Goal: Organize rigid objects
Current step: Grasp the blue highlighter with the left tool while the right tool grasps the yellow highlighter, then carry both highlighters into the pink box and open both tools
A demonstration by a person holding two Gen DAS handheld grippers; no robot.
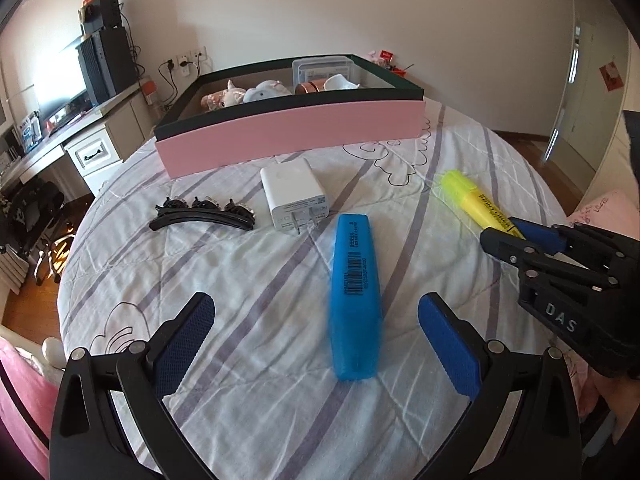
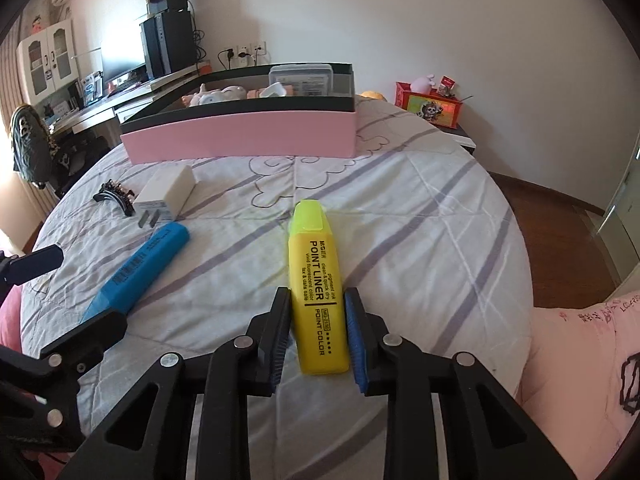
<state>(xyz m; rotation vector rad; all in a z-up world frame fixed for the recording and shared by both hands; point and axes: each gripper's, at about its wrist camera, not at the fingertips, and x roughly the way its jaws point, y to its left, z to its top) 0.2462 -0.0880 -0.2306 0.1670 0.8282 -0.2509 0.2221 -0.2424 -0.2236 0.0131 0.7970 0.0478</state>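
A blue highlighter (image 1: 354, 300) lies on the striped bedspread, between the wide-apart fingers of my left gripper (image 1: 316, 304). That gripper is open and its pads stand clear of the pen on both sides. A yellow highlighter (image 2: 316, 272) lies to the right, cap pointing away. My right gripper (image 2: 317, 294) is shut on its rear half, with a blue pad pressed to each side. In the left wrist view the right gripper (image 1: 504, 232) grips the yellow highlighter (image 1: 476, 200) from the right edge. The blue highlighter (image 2: 140, 268) also shows in the right wrist view.
A pink box (image 1: 288, 136) with a dark rim stands at the back of the bed, holding small toys and a clear container. A white charger (image 1: 294, 194) and a black hair clip (image 1: 202, 214) lie in front of it. A desk stands far left.
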